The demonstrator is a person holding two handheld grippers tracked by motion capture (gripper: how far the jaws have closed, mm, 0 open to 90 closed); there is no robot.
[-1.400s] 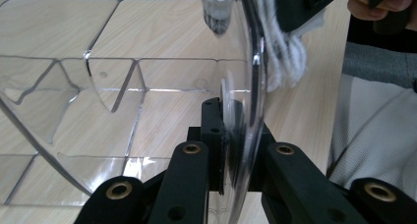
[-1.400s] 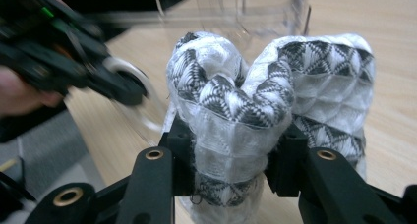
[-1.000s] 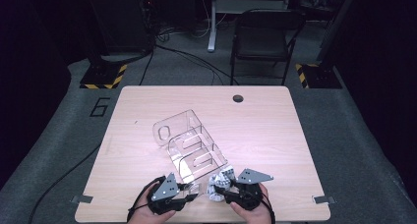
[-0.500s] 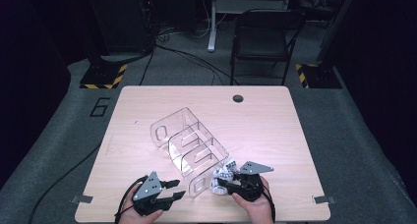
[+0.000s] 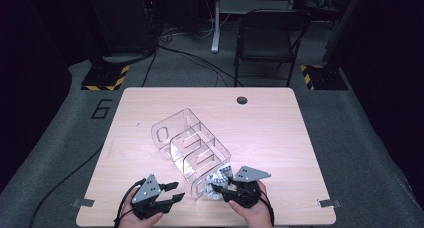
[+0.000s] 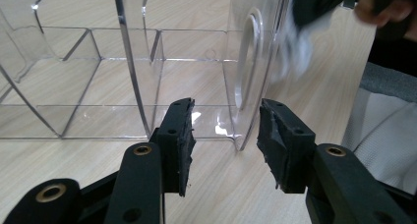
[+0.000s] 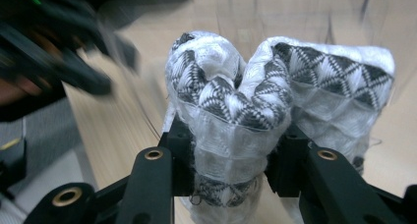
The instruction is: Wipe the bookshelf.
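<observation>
A clear acrylic organizer (image 5: 192,145) with several compartments lies on the wooden table (image 5: 270,123), running diagonally from the middle toward the front. My right gripper (image 5: 216,189) is shut on a rolled white sock with a black-and-grey triangle pattern (image 7: 236,111), held at the organizer's near end (image 5: 218,179). My left gripper (image 5: 176,190) stands open near the front edge, left of the organizer. In the left gripper view its jaws (image 6: 223,135) are apart and hold nothing, with the organizer's end wall (image 6: 248,76) just ahead of them.
A black chair (image 5: 270,38) and a dark cabinet (image 5: 120,23) stand on the floor beyond the table. A round cable hole (image 5: 242,100) is at the table's far edge. Tape marks (image 5: 327,203) sit at the front corners.
The left gripper let go and pulled away to the left, then came back a little toward the organizer. The right gripper moved the sock slightly closer to the organizer's near end.
</observation>
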